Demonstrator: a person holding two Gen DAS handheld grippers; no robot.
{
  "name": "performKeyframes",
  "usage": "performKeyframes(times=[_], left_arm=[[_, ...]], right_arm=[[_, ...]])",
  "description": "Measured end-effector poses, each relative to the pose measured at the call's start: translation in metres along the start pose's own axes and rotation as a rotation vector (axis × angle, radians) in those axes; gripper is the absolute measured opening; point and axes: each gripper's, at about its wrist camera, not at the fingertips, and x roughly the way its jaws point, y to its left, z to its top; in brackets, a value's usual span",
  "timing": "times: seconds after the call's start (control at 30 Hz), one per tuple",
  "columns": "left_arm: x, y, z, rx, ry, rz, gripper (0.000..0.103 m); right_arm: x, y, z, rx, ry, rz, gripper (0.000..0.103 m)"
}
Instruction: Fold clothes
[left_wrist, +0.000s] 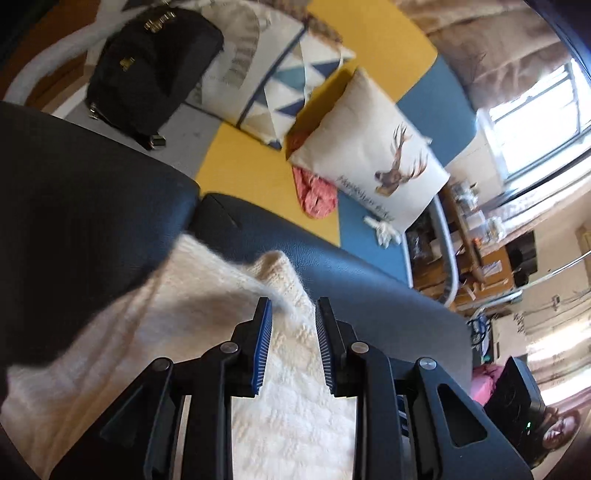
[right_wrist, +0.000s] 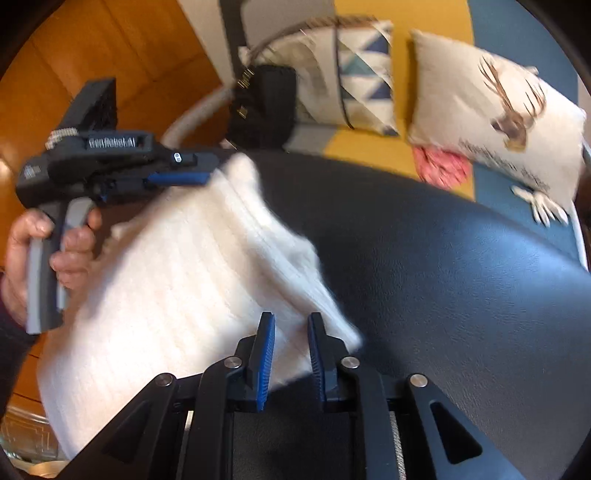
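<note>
The right gripper (right_wrist: 291, 332) pinches 1 corner of the white knit sweater (right_wrist: 177, 280). The left gripper (left_wrist: 293, 317) pinches another. It hangs over the black seat's (right_wrist: 443, 280) edge, lifted up, not folded yet.

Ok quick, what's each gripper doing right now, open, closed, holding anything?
Left gripper: closed on an edge of the cream knit sweater.
Right gripper: closed on another edge of the same sweater.
</note>
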Motion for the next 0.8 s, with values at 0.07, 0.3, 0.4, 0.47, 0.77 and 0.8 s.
performKeyframes(times=[0.07,0.3,0.4,0.47,0.77,0.8], left_arm=[[-0.02,0.009,-0.007,-0.021,-0.021,-0.009,0.026],[-0.115,0.065,-0.058,-0.072,-0.04,0.018,0.026],[-0.173,0.098,-0.091,-0.102,-0.068,0.034,0.026],[-0.212,0.126,-0.118,-0.145,-0.092,0.049,0.035],[-0.29,0.216,-0.228,-0.382,-0.15,0.102,0.039],[-0.289,0.225,-0.237,-0.411,-0.139,0.107,0.04]], right_arm=[[-0.003,0.012,0.012,-0.024,-0.036,0.038,0.019],[0.032,0.021,0.023,-0.018,0.066,-0.051,0.021],[0.001,0.037,0.012,-0.011,0.009,0.046,0.024],[-0.014,0.06,-0.006,-0.056,0.023,0.135,0.025],[-0.017,0.223,-0.109,-0.338,0.198,0.469,0.026],[-0.015,0.241,-0.121,-0.375,0.223,0.492,0.026]])
